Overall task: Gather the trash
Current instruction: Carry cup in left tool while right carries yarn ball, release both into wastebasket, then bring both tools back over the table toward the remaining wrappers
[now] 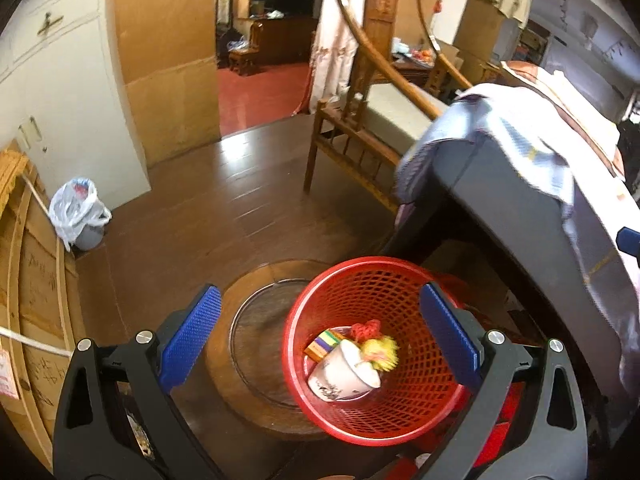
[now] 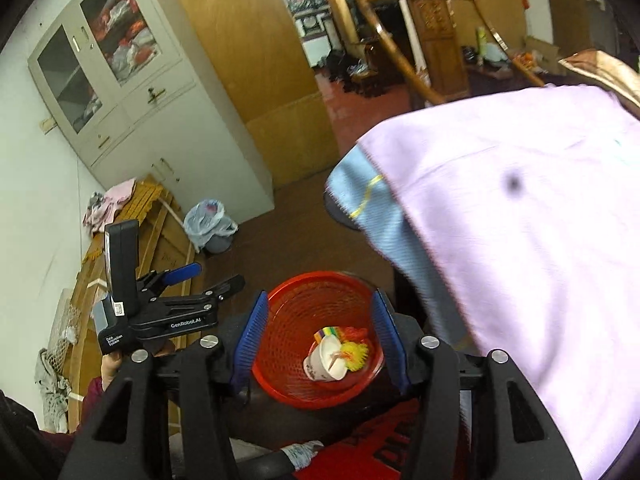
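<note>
The red mesh wastebasket (image 1: 384, 344) stands on the dark wood floor, below and ahead of both tongs, and it holds a small heap of trash at its bottom: a white paper cup (image 1: 344, 374) lying on its side with its mouth toward the yellow tufted scrap (image 1: 380, 354) beside it, a small multicoloured striped box (image 1: 323, 343) just behind the cup, and a red knitted piece (image 1: 366, 330) at the far side of the heap. In the right wrist view the same basket (image 2: 320, 340) sits framed between the blue pads, with the cup (image 2: 326, 360) and yellow scrap (image 2: 354, 355) touching inside it. The left gripper (image 1: 320, 336) has its jaws spread wide and nothing between them; its right pad overlaps the basket's rim in the view, its left pad hangs over a round wooden tray (image 1: 260, 344) lying on the floor just left of the basket. The right gripper (image 2: 320, 340) is likewise spread apart and empty. The left gripper (image 2: 160, 304) also shows to the left of the right one. Farther left, by a white cabinet (image 2: 132, 92), stands a grey bin lined with a plastic bag (image 1: 78, 216). To the right is a table draped in a pale lilac cloth (image 2: 520, 220), and beyond it a wooden armchair (image 1: 360, 120).
</note>
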A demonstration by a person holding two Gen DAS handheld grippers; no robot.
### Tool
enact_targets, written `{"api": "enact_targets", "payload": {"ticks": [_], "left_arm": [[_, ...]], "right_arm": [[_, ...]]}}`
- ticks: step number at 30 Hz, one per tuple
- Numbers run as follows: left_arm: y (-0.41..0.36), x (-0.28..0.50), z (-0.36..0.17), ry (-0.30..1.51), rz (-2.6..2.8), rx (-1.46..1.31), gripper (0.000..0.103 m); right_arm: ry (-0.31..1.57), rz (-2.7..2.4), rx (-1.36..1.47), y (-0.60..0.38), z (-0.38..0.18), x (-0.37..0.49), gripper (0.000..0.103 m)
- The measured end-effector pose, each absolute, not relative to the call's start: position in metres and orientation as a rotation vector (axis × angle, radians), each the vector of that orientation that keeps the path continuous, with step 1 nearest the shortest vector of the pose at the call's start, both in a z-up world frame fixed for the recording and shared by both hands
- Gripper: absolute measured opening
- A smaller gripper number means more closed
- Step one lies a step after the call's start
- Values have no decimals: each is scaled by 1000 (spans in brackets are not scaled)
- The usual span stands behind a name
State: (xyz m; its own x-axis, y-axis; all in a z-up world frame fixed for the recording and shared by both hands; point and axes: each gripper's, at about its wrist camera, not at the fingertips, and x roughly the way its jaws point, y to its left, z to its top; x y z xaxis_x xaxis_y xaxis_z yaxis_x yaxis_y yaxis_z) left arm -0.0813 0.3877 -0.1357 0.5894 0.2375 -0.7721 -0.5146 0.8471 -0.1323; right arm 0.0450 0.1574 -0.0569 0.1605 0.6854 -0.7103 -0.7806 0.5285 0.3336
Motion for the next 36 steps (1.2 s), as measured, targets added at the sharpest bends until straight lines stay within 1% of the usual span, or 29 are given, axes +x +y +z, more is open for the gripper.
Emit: {"api": "enact_targets", "payload": {"ticks": [3,11,16,21,24,31,36], "left_arm": [[364,-76,-118,808,420,-319,96],[293,-66,-73,749,323,-206,96],[236,-57,-48,721,245,-135,96],[172,-40,-34,718,151,-54,96],[139,-26,-31,724,94,-26,96],[48,30,-28,754,-95,20,96],[-18,60,-29,767,-241,83,96]], "right_arm": [[902,1030,-100,135,-48,43,58],[786,940,16,42,-19,35,62],[692,847,95,-35,-4,24,69],[601,702,194,-128,1,11,83],[571,605,238,-175,-3,7,88],[544,358,332,-275,-32,11,89],[546,295,389,-307,-49,21,89]]}}
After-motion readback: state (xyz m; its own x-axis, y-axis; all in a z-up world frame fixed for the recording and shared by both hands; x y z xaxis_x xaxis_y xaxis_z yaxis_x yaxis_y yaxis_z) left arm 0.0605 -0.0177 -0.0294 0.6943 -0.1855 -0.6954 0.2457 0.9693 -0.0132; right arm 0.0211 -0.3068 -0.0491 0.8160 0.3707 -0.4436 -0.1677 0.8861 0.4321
